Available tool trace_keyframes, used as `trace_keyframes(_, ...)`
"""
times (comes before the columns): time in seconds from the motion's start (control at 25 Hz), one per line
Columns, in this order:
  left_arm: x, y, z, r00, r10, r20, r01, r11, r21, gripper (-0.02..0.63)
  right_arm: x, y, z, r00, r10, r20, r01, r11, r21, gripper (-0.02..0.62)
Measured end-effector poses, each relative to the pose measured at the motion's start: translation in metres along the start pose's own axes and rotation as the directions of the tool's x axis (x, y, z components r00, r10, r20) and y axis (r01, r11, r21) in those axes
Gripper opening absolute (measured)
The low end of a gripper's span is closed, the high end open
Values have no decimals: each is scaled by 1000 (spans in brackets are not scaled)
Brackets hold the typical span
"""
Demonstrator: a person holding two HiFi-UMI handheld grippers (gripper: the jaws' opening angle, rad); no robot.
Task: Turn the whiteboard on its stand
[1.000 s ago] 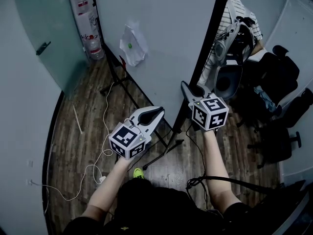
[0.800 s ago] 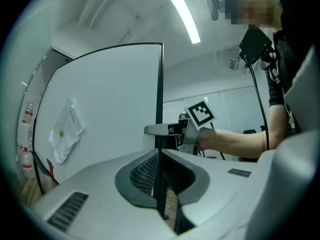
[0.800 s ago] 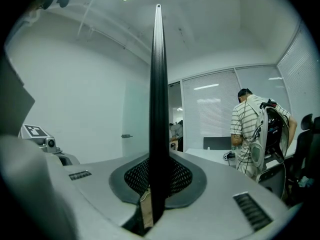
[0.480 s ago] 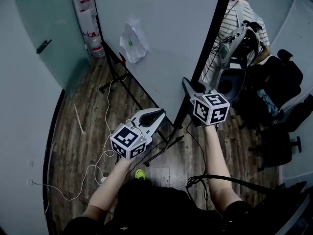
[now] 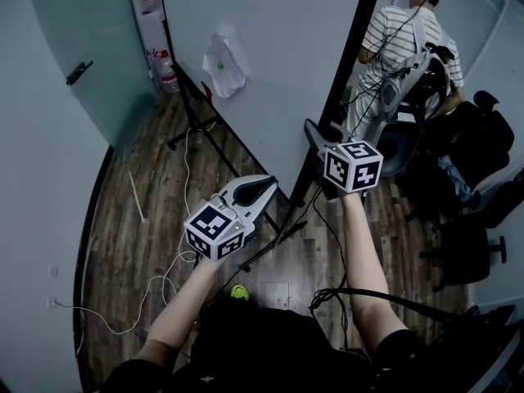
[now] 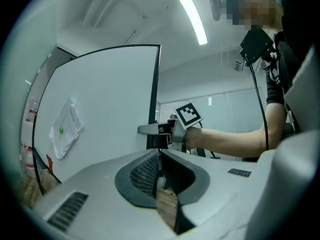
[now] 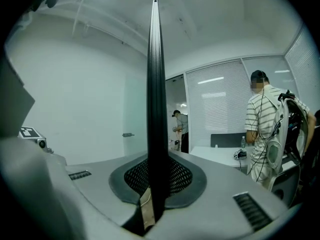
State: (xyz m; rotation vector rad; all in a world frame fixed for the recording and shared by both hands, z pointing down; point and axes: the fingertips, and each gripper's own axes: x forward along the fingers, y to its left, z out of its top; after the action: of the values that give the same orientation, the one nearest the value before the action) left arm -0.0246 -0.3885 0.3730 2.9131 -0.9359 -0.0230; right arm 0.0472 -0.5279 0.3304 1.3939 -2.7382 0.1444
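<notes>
The whiteboard [image 5: 270, 64] has a smooth white face with a faint sheen and a thin, matt black frame. On that face hangs a crinkled pale sheet [image 5: 223, 65], paper or thin plastic. Below the whiteboard, the floor [image 5: 139, 219] is dark wood planking, slightly glossy. At its frame, the left gripper [image 6: 159, 166] and right gripper [image 7: 152, 184] are matt grey plastic with dark, mesh-textured pads.

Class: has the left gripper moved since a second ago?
No: the left gripper stays clamped at the same spot on the large white whiteboard's lower edge.
</notes>
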Motion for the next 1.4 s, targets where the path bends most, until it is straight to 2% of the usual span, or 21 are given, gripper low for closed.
trace_keyframes(0.4, 2, 0, 4, 999, -41, 2, 41, 999, 5, 32, 0, -1, -2, 1000, -16, 3, 17, 1000, -9, 54)
trace_keyframes(0.76, -11, -5, 3, 999, -35, -8, 35, 999, 2, 32, -14, 3, -3, 999, 22, -34, -23, 999, -29, 54)
trace_keyframes(1.08, 4, -42, -12, 1000, -17, -13, 17, 1000, 1, 32, -78, -17, -17, 1000, 18, -16, -19, 999, -30, 54)
trace_keyframes(1.4, 25, -96, -26, 1000, -16, -14, 16, 1000, 6, 32, -152, -48, -31, 1000, 30, -8, -30, 999, -27, 54)
